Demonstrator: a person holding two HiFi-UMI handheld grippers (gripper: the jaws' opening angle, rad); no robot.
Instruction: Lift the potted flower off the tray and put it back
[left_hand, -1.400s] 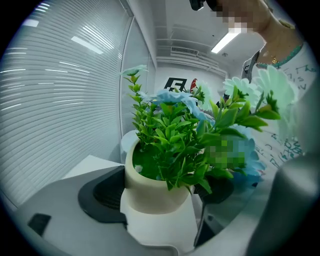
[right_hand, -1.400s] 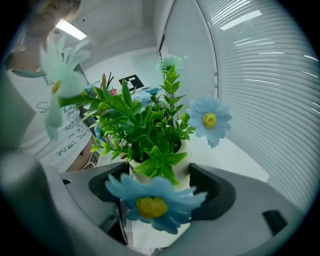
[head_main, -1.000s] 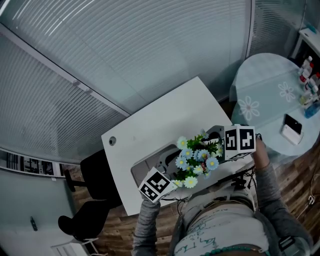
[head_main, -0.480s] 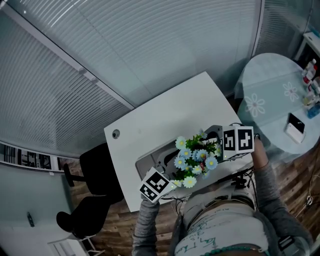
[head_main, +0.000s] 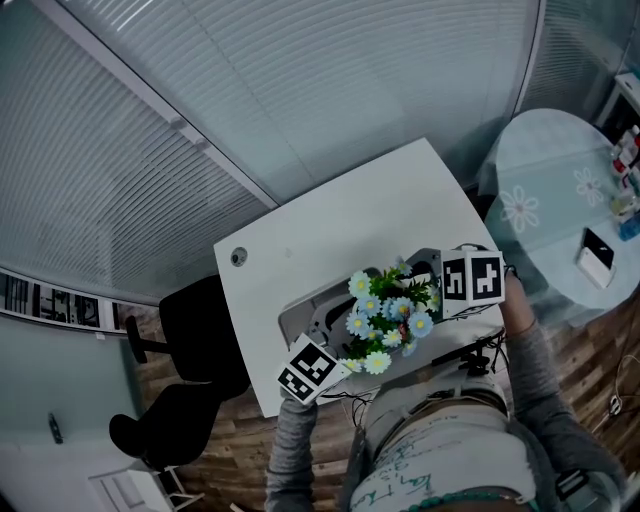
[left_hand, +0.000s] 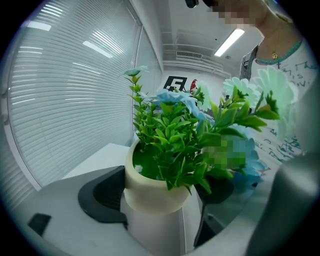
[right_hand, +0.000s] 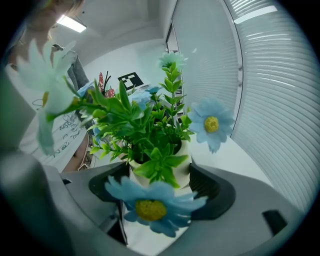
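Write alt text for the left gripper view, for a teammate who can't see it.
A potted flower, a cream pot with green leaves and pale blue blooms, is clamped between the dark pads of the left hand-held gripper. Behind it are a white table and window blinds at left.

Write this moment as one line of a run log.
left hand-held gripper: shut on potted flower | right hand-held gripper: shut on potted flower | tray: on table | lift: cannot tell
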